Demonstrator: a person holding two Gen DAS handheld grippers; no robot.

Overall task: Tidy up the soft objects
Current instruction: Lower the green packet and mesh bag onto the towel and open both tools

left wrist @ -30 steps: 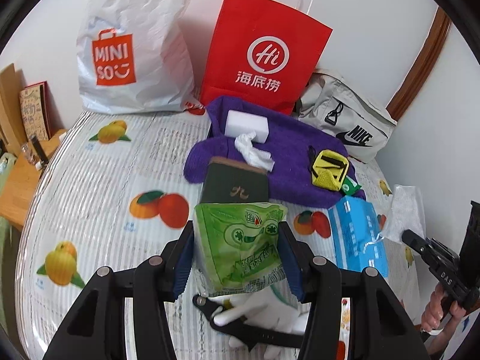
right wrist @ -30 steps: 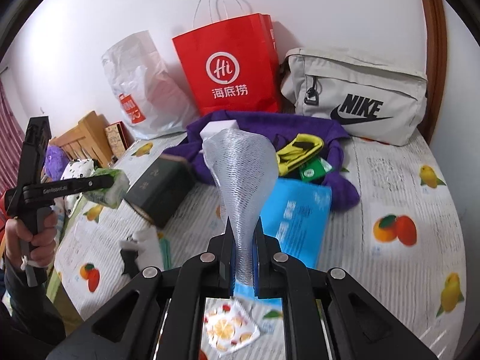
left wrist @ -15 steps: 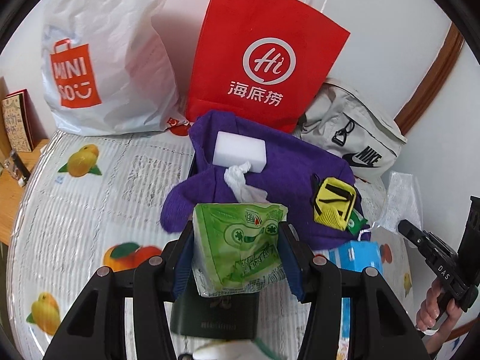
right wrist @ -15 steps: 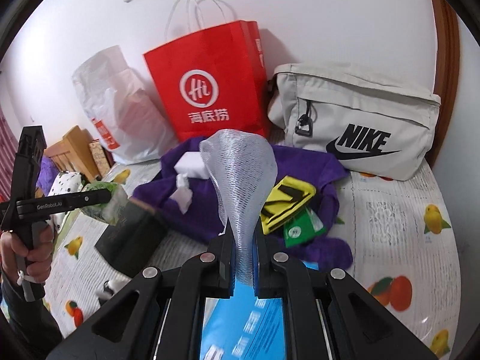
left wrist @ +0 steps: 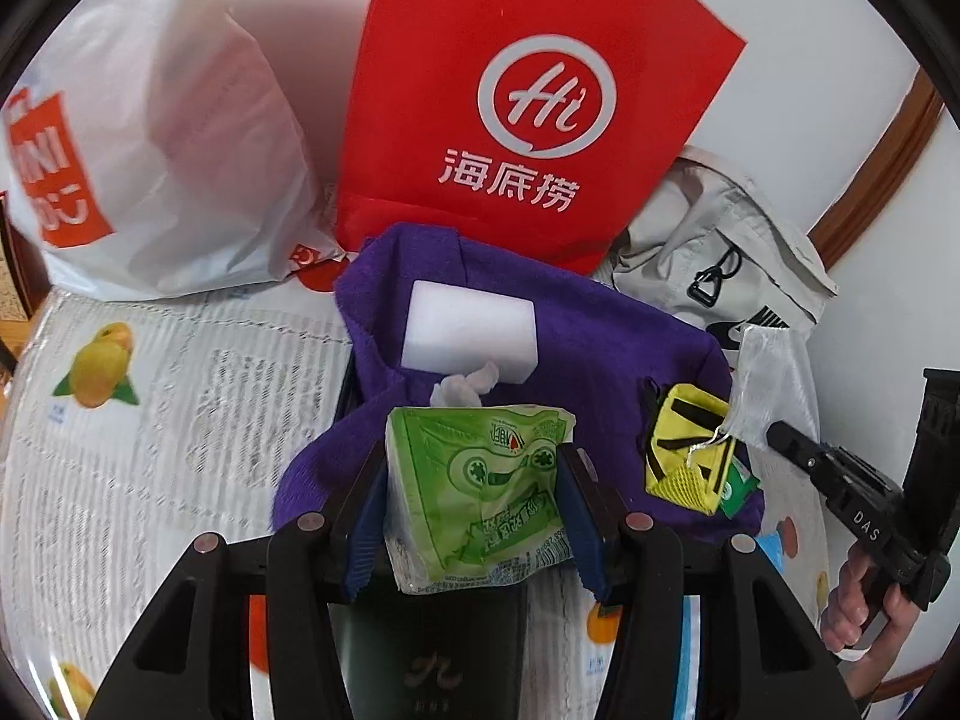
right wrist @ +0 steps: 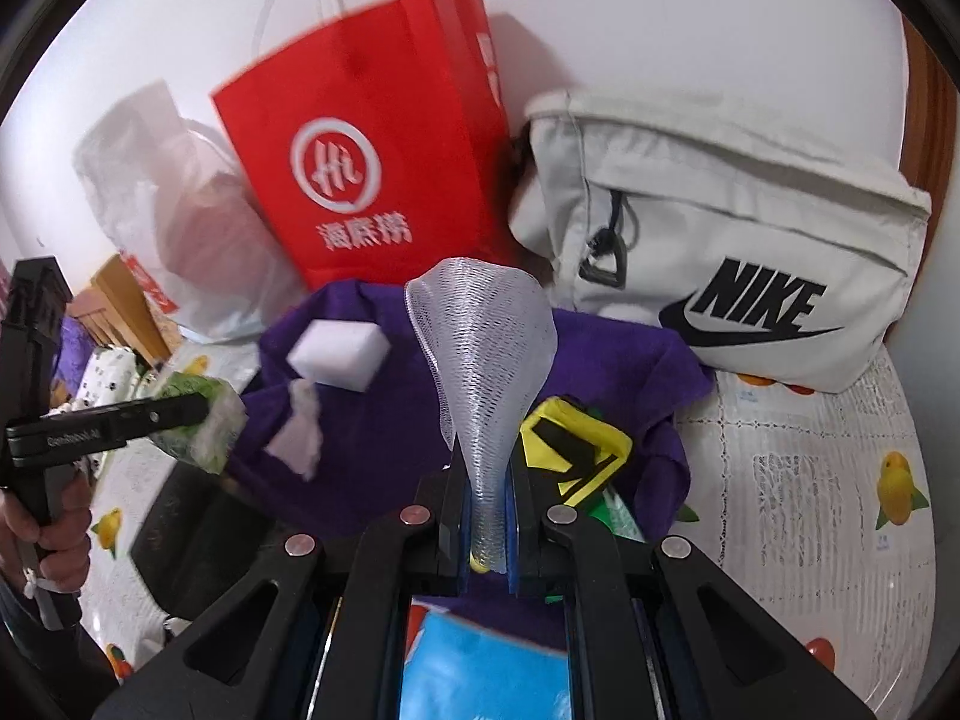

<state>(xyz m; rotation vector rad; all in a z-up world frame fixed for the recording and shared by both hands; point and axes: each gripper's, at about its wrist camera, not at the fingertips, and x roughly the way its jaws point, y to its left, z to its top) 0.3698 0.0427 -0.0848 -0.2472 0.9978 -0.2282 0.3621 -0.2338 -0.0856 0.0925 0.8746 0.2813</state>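
Observation:
My left gripper [left wrist: 474,510] is shut on a green tissue pack [left wrist: 480,492] and holds it above the near edge of a purple cloth [left wrist: 600,348]. My right gripper [right wrist: 486,534] is shut on a white mesh net [right wrist: 486,372] that fans upward; the gripper and net also show in the left wrist view [left wrist: 762,390]. On the cloth lie a white sponge block [left wrist: 468,333], a crumpled white tissue [left wrist: 465,384] and a yellow-black pouch [left wrist: 690,450]. The left gripper with the green pack shows in the right wrist view [right wrist: 198,420].
A red Hi paper bag [left wrist: 528,102], a white Miniso bag [left wrist: 150,138] and a grey Nike bag [right wrist: 720,240] stand along the wall. A dark box [left wrist: 432,654] and a blue packet [right wrist: 486,666] lie on the fruit-print table cover [left wrist: 150,420].
Both grippers have moved forward toward the purple cloth and the bags, each still holding its object. The dark box has slid under the left gripper's view.

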